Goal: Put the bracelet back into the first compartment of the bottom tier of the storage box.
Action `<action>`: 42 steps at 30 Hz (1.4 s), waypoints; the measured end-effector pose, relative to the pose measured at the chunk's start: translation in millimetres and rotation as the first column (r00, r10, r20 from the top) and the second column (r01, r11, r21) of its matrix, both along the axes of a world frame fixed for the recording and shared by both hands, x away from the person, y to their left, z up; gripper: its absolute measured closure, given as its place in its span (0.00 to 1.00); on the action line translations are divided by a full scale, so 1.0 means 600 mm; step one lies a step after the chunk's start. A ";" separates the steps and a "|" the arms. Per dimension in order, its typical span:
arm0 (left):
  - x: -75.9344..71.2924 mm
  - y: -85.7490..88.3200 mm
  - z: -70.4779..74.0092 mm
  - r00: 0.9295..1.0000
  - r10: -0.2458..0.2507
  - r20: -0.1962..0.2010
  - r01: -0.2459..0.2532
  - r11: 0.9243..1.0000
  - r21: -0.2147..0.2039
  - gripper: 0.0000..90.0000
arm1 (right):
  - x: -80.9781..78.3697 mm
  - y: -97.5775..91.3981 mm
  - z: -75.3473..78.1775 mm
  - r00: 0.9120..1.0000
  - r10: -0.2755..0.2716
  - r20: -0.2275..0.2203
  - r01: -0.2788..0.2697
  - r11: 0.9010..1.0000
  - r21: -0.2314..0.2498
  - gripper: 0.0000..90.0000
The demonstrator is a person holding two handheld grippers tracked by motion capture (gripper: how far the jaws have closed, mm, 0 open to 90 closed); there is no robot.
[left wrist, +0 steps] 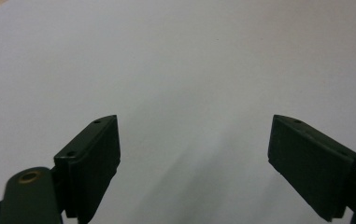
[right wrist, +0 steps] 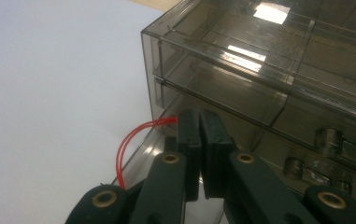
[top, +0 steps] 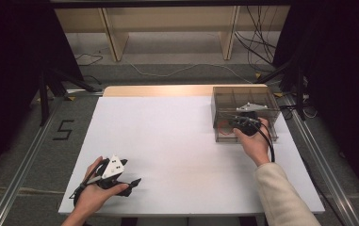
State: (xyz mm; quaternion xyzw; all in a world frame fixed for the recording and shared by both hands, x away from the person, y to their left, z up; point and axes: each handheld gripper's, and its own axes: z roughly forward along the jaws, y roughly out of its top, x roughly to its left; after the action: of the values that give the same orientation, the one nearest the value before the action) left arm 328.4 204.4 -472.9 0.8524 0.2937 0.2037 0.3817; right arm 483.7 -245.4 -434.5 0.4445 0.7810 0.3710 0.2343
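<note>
A smoky see-through drawer box (top: 245,101) stands at the table's right side, and up close its stacked drawers (right wrist: 259,79) are visible. A thin red cord loop (right wrist: 126,144) hangs at the front of the lowest drawer, also seen as a red loop (top: 221,126) in the high view. My right gripper (right wrist: 199,116) is shut, with one end of the red cord running in between its jaws; from above this gripper (top: 237,123) sits at the box's front face. My left gripper (top: 132,173) rests near the table's front left, open, with nothing between its jaws (left wrist: 194,135).
The white table top (top: 177,141) stretches wide between the two hands. Small metal parts (right wrist: 330,139) lie inside the lowest drawer. Past the far edge stand wooden shelf legs (top: 113,40) and loose cables (top: 257,47). Metal rails (top: 21,165) run along both sides of the table.
</note>
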 end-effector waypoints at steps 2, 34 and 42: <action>0.000 0.000 0.000 1.000 0.000 0.000 0.000 1.000 0.000 0.19 | 0.000 0.000 0.000 1.000 -0.002 0.000 0.002 1.000 -0.002 0.98; 0.000 0.000 0.000 1.000 -0.002 -0.001 0.002 1.000 0.001 0.19 | 0.005 -0.007 -0.012 1.000 -0.031 -0.004 0.031 0.998 -0.049 0.98; 0.000 0.000 0.000 1.000 -0.002 -0.001 0.002 1.000 0.001 0.19 | 0.006 -0.007 -0.017 0.999 -0.037 -0.010 0.037 0.998 -0.055 0.98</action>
State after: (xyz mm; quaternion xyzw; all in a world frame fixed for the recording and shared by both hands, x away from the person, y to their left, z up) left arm 328.2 204.1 -473.1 0.8531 0.2929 0.2029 0.3812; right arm 487.2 -249.4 -444.8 0.4544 0.7838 0.3425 0.2487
